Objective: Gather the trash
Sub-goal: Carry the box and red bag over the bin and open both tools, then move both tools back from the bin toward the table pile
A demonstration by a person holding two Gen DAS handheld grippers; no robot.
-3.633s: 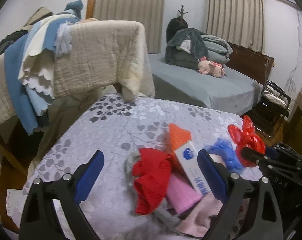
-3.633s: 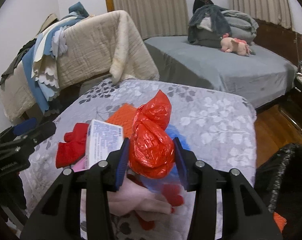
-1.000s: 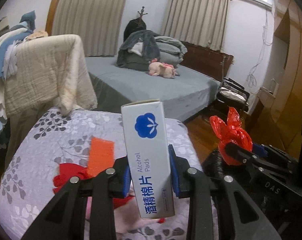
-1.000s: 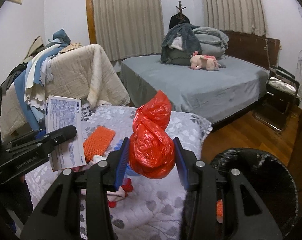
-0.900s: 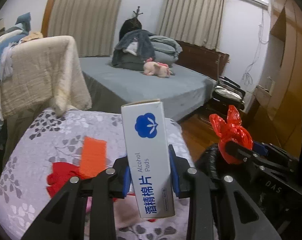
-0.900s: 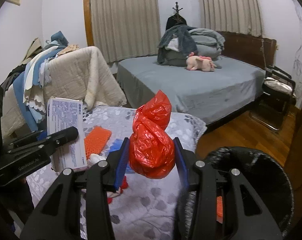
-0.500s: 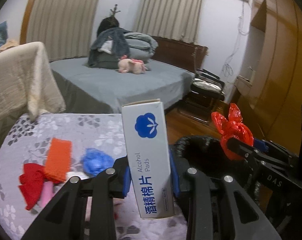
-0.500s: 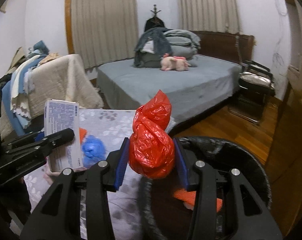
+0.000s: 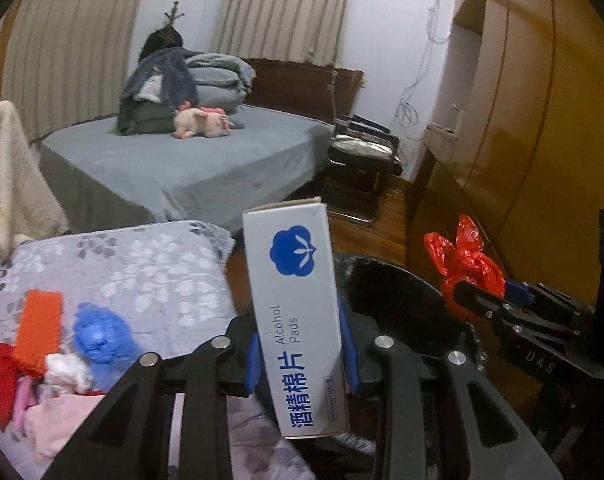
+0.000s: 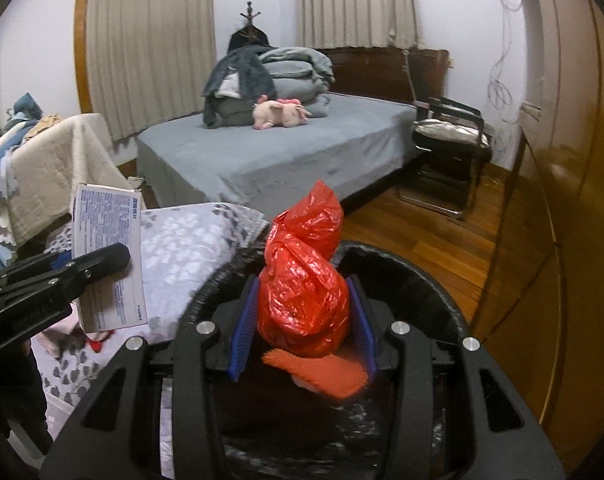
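My left gripper (image 9: 300, 354) is shut on a white alcohol pads box (image 9: 298, 312), held upright at the near rim of a black-lined trash bin (image 9: 393, 280). The box also shows in the right wrist view (image 10: 110, 264). My right gripper (image 10: 302, 320) is shut on a knotted red plastic bag (image 10: 303, 284), held over the open bin (image 10: 429, 276). The red bag also shows in the left wrist view (image 9: 463, 260). An orange piece (image 10: 321, 368) lies inside the bin.
A low table with a grey floral cloth (image 9: 134, 264) stands left of the bin, carrying an orange pad (image 9: 38, 324), a blue wad (image 9: 98, 336) and red and pink cloth scraps (image 9: 6, 384). A grey bed (image 10: 286, 152), a chair (image 10: 449, 140) and a wooden wardrobe (image 10: 561, 200) stand around.
Both grippers have swung right, away from the table and over the bin, each still holding its item. Further back, the left gripper was open over the table and then closed on the box.
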